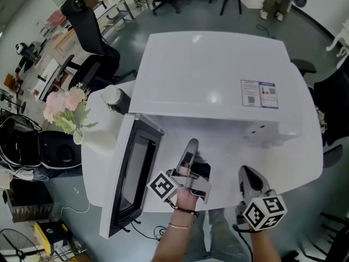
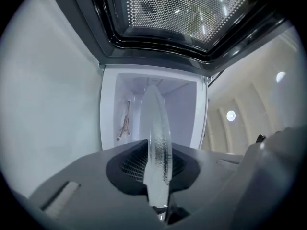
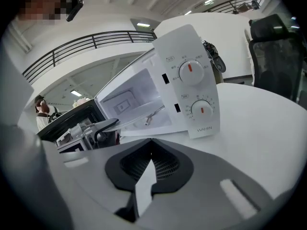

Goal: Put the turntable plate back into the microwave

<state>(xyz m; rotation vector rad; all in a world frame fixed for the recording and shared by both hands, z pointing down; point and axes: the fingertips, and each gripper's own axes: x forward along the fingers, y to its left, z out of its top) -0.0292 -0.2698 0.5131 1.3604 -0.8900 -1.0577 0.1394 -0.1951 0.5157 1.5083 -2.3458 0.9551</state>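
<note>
The clear glass turntable plate (image 2: 156, 123) stands on edge between the jaws of my left gripper (image 2: 158, 150), which is shut on its rim. It points level at the open cavity (image 2: 148, 109) of the white microwave (image 1: 212, 75), where a roller ring (image 2: 124, 121) lies on the floor. In the head view my left gripper (image 1: 192, 144) reaches toward the opening. My right gripper (image 1: 246, 171) hovers in front of the control panel (image 3: 192, 90), angled down. In the right gripper view my right gripper (image 3: 149, 145) has its jaws shut with nothing between them.
The microwave door (image 1: 133, 173) hangs open to the left of the left gripper. A vase of pink flowers (image 1: 65, 108) stands at the left end of the white table (image 1: 305, 157). Black office chairs (image 1: 87, 31) stand behind it.
</note>
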